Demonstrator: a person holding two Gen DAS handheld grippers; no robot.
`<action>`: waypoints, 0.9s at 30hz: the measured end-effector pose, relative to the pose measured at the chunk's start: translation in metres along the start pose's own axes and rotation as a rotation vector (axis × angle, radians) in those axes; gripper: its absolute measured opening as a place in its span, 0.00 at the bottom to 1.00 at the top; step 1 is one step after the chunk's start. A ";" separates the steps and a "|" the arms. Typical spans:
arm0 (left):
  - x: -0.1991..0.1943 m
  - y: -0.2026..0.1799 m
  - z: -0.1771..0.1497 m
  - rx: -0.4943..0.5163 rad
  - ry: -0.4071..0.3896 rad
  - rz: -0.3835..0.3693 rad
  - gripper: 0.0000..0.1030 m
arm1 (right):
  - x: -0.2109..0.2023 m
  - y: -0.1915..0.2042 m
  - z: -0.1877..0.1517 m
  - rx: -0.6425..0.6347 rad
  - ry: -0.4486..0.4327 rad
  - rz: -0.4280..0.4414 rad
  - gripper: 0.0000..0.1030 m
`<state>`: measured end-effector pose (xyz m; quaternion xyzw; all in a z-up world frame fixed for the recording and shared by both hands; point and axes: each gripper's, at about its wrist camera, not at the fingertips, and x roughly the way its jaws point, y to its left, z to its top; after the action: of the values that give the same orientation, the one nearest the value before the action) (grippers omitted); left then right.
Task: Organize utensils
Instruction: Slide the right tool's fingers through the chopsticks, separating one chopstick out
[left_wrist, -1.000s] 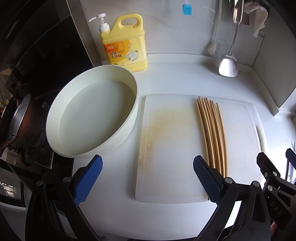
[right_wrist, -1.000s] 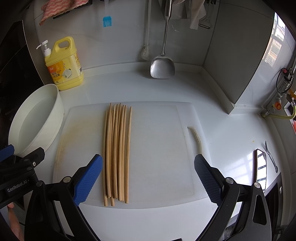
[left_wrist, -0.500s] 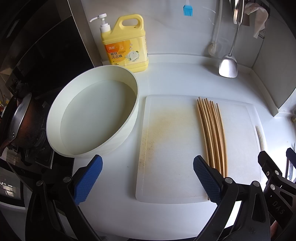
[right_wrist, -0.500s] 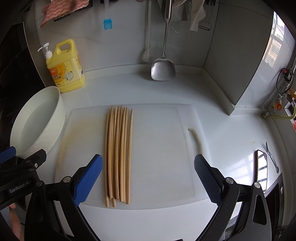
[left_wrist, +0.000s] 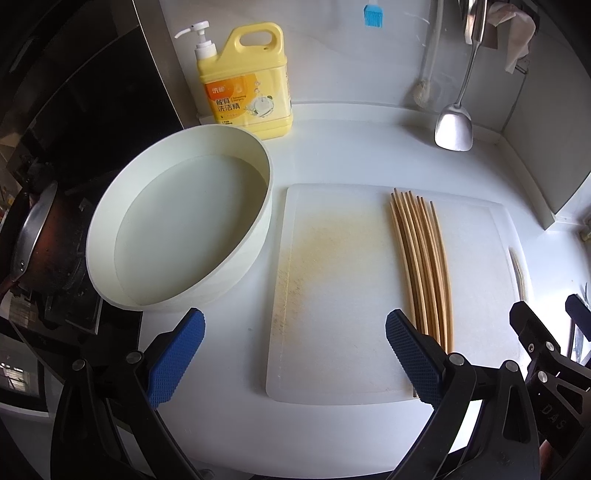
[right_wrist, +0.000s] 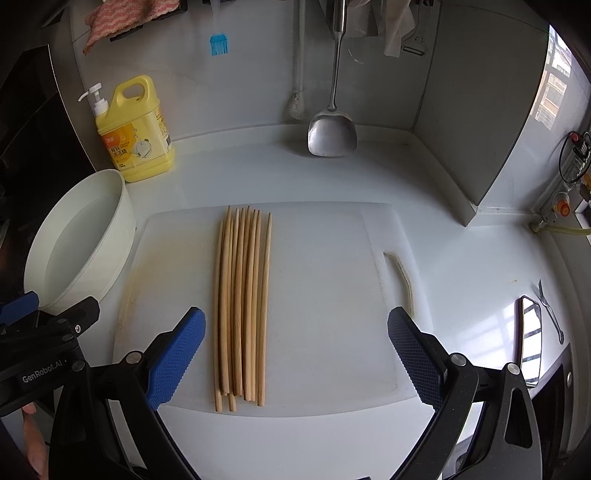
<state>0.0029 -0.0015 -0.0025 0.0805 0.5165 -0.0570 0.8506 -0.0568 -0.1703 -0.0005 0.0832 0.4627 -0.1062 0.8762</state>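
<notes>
Centrally, on the counter (right_wrist: 461, 258), the board (right_wrist: 332, 295) carries the chopsticks (right_wrist: 242, 306) side by side, just at 1 o'clock of the right tongs' (right_wrist: 295, 354) left pad and at 2 o'clock of the left tongs (left_wrist: 295, 354), both gaping wide, empty.

We note a white countertop (right_wrist: 258, 173) bearing a white cutting board (right_wrist: 332, 295), round white basin (left_wrist: 177, 229), yellow dish-soap jug (right_wrist: 135, 133), and fork (right_wrist: 550, 310).

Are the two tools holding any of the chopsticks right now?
No. The left tool and the right tool are both open with nothing between their pads. The chopsticks lie loose on the cutting board.
</notes>
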 end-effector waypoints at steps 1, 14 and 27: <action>0.003 -0.001 -0.001 0.003 0.004 -0.005 0.94 | 0.000 -0.001 -0.001 -0.001 -0.012 0.004 0.92; 0.039 -0.012 -0.009 0.017 -0.001 -0.048 0.94 | 0.050 -0.028 -0.017 -0.036 0.017 0.011 0.92; 0.066 -0.022 -0.011 -0.003 -0.022 -0.082 0.94 | 0.114 -0.026 -0.008 -0.097 0.071 0.021 0.92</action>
<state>0.0196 -0.0220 -0.0681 0.0573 0.5101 -0.0918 0.8533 -0.0076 -0.2054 -0.1005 0.0491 0.4972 -0.0714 0.8633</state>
